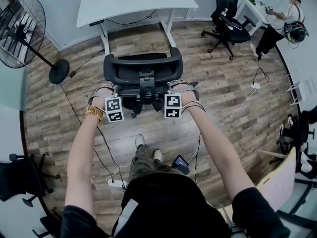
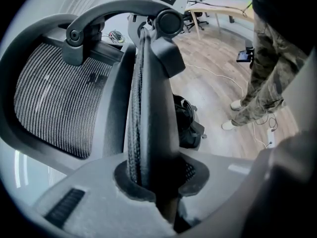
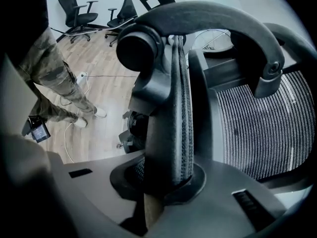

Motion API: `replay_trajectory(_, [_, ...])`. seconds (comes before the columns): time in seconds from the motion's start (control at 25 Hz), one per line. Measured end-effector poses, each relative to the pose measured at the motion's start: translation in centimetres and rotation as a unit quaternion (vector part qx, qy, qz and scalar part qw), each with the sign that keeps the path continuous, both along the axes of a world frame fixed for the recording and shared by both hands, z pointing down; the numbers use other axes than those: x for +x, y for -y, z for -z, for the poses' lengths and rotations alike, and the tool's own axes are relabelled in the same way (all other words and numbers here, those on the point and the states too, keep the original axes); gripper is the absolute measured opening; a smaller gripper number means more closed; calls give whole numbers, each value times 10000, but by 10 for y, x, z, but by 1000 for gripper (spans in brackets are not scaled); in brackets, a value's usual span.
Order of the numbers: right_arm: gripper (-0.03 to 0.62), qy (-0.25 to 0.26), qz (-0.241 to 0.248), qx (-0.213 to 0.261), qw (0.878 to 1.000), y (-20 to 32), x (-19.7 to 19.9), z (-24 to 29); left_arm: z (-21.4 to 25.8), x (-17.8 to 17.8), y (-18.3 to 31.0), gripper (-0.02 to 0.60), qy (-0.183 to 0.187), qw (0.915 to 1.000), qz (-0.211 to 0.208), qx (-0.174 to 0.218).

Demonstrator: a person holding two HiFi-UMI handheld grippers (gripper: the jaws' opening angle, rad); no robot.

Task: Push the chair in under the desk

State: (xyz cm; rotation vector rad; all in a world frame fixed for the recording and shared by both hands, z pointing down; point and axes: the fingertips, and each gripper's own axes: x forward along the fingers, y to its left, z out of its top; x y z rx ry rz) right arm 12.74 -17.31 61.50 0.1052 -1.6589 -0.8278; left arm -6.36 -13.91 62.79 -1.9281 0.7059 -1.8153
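A black mesh office chair [image 1: 142, 66] stands on the wood floor facing the white desk [image 1: 133, 4], its seat just short of the desk's front edge. My left gripper [image 1: 105, 90] is shut on the left edge of the chair's backrest, and my right gripper [image 1: 182, 89] is shut on the right edge. In the left gripper view the padded backrest edge [image 2: 148, 108] runs up from between the jaws of the left gripper [image 2: 158, 182]. The right gripper view shows the same: the backrest edge [image 3: 173, 108] is clamped in the right gripper [image 3: 166, 182].
A standing fan [image 1: 22, 26] is at the far left. A second black chair [image 1: 228, 14] and a person [image 1: 282, 21] are at the back right. A power strip [image 1: 116, 183] and cables lie by my feet. More chairs [image 1: 20, 177] stand at the lower left.
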Motion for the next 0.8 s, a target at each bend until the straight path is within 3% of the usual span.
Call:
replay_trajectory(0.24, [41,12,-29,27,10000,18,-21,0,0,-21,19,55,15,10000,-10,21])
replay_trajectory(0.8, [41,-5,-8,-21,10000,51,-34,0,0,-33,51,54,-8,10000,32,-25])
